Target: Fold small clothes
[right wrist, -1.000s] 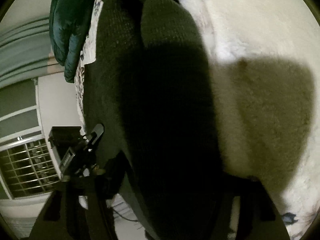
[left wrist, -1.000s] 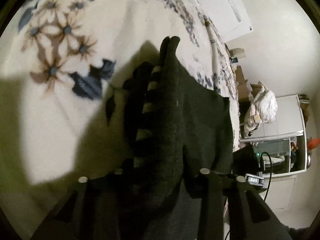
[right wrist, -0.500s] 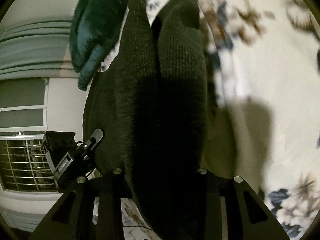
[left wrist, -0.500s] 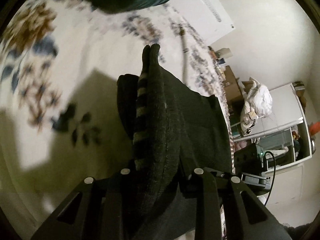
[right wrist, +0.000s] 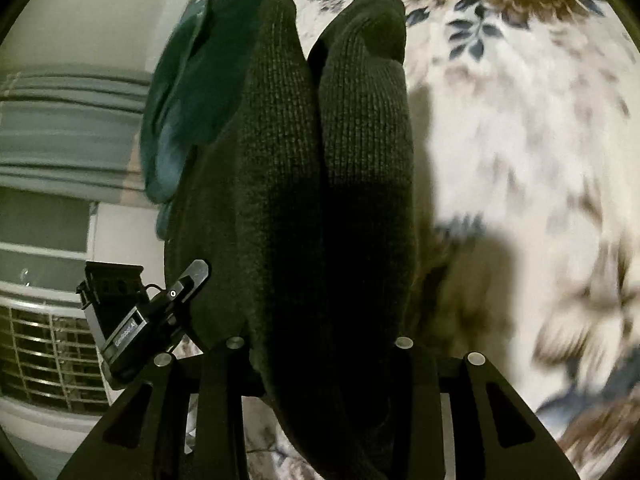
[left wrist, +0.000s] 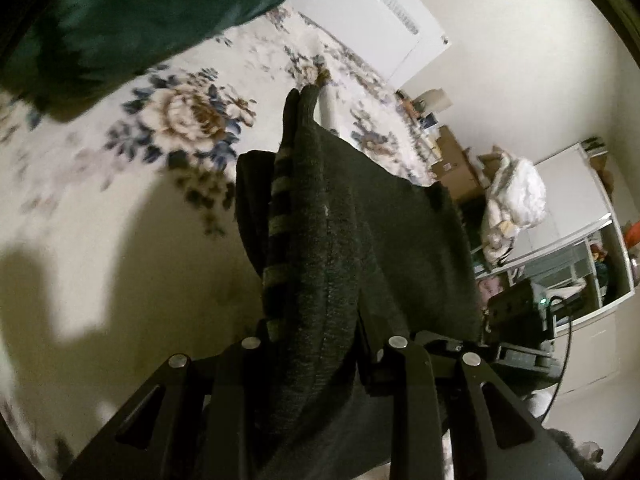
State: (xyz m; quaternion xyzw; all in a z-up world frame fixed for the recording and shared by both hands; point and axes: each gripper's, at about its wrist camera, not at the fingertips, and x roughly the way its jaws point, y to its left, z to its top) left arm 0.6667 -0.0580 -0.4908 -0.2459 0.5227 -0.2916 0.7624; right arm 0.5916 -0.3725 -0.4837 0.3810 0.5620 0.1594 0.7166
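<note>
A small dark knit garment with grey stripes [left wrist: 320, 240] hangs stretched between both grippers, above a cream bedspread with blue and brown flowers [left wrist: 120, 168]. My left gripper [left wrist: 316, 344] is shut on one end of it. My right gripper [right wrist: 320, 344] is shut on the other end [right wrist: 328, 184], which drapes over the fingers in two thick folds. The fingertips of both grippers are hidden under the fabric. The right gripper's body [left wrist: 520, 312] shows in the left wrist view; the left gripper's body [right wrist: 136, 320] shows in the right wrist view.
A dark green pillow [left wrist: 132, 20] lies at the head of the bed and also shows in the right wrist view [right wrist: 180, 100]. Boxes, a white bag [left wrist: 516, 192] and a white cabinet [left wrist: 576, 216] stand beside the bed. A window with a grille [right wrist: 44, 344] is on the other side.
Both grippers have lifted the garment off the bedspread and tilted up. The bed has dropped away and the pillow and room have come into view.
</note>
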